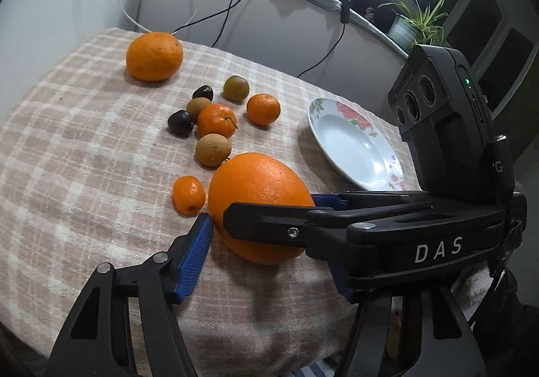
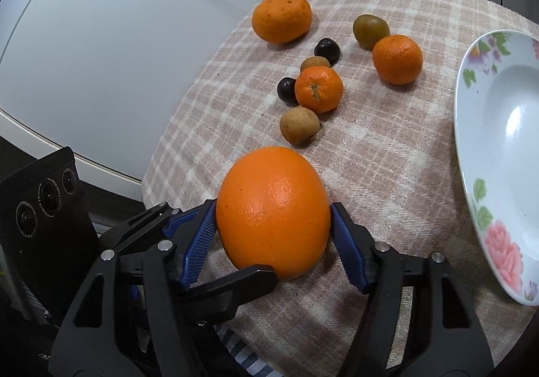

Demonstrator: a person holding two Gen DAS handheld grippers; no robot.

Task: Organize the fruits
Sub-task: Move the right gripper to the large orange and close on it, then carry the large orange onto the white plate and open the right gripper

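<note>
A large orange [image 2: 273,208] lies near the front edge of the checked cloth [image 2: 387,148]; it also shows in the left wrist view [image 1: 259,198]. My right gripper [image 2: 273,218] has its blue pads against both sides of it. My left gripper [image 1: 273,242] is open around the same orange; its left blue pad [image 1: 195,255] touches the fruit and its right finger is hidden behind the right gripper's body [image 1: 404,232]. A white flowered plate [image 2: 505,141] sits empty to the right, also in the left wrist view [image 1: 353,144].
A second big orange [image 1: 154,56] lies at the back left. Two mandarins [image 1: 263,109], a kumquat [image 1: 188,193], brown longans [image 1: 213,149], a greenish fruit [image 1: 236,88] and dark fruits [image 1: 180,122] are scattered mid-cloth. Cables [image 1: 235,3] hang behind the table.
</note>
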